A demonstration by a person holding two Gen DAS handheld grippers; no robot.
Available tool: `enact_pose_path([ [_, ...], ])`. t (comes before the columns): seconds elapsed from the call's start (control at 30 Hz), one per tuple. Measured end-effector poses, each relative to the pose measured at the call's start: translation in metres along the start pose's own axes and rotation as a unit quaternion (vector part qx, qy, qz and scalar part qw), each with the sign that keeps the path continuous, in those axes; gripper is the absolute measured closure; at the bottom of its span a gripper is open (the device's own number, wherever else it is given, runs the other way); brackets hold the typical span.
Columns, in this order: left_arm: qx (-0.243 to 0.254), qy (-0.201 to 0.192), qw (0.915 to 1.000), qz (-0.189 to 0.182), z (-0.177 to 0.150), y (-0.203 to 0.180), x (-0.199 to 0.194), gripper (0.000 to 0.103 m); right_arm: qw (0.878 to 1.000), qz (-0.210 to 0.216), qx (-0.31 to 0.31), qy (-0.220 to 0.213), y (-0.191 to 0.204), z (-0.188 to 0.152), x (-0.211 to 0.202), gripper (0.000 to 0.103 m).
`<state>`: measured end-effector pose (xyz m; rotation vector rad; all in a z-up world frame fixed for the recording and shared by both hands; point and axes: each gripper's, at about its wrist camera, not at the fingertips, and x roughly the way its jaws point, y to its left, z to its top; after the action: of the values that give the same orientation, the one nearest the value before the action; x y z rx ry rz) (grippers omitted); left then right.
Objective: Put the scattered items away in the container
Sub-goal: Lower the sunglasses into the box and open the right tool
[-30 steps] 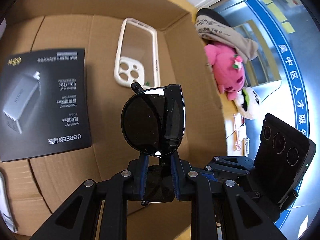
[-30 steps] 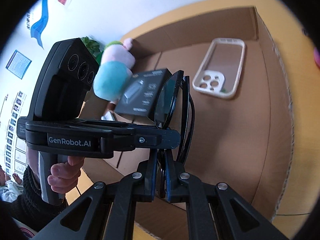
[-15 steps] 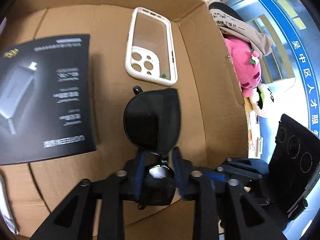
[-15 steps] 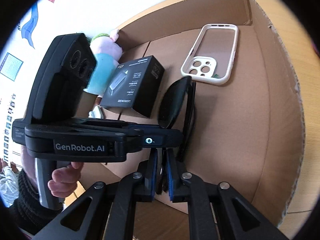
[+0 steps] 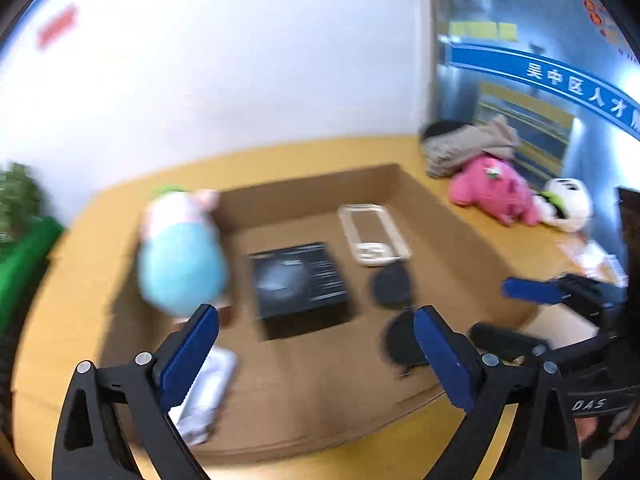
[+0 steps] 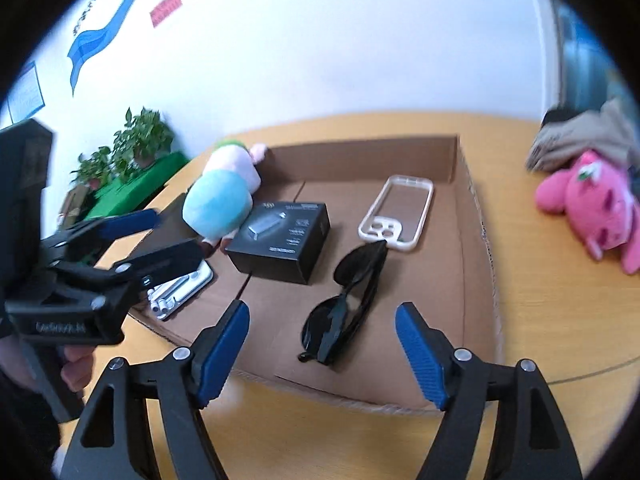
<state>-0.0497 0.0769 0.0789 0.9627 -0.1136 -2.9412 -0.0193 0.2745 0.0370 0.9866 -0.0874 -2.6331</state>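
Sunglasses (image 6: 345,308) lie folded on cardboard box (image 6: 478,240) floor, just beside phone case (image 6: 398,212), near black carton (image 6: 282,236). Left gripper (image 5: 316,356) and right gripper (image 6: 322,350): jaws just sprung wide, holding nothing, hovering apart from glasses.

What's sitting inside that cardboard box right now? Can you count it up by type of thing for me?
Sunglasses: 1
Phone case: 1
Black product box: 1
Blue and white plush toy: 1
White packet near the front left corner: 1
Total in the cardboard box: 5
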Motion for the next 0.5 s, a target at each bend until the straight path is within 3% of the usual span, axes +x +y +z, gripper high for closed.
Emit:
enact_pose_path([
  [0.2, -0.050, 0.002, 0.9952, 0.084, -0.054, 0.053, 0.010, 0.003, 0.993, -0.086, 0.006, -0.076, 0.023, -0.019, 0.002, 0.027],
  [0.3, -0.062, -0.009, 0.9939, 0.090, -0.069, 0.062, 0.017, 0.003, 0.989, -0.124, 0.007, -0.082, 0.016, -0.028, 0.010, 0.027],
  [0.5, -0.066, -0.053, 0.9922, 0.092, -0.086, 0.054, 0.018, 0.000, 0.984, -0.153, -0.007, -0.088, 0.011, -0.049, 0.019, 0.026],
])
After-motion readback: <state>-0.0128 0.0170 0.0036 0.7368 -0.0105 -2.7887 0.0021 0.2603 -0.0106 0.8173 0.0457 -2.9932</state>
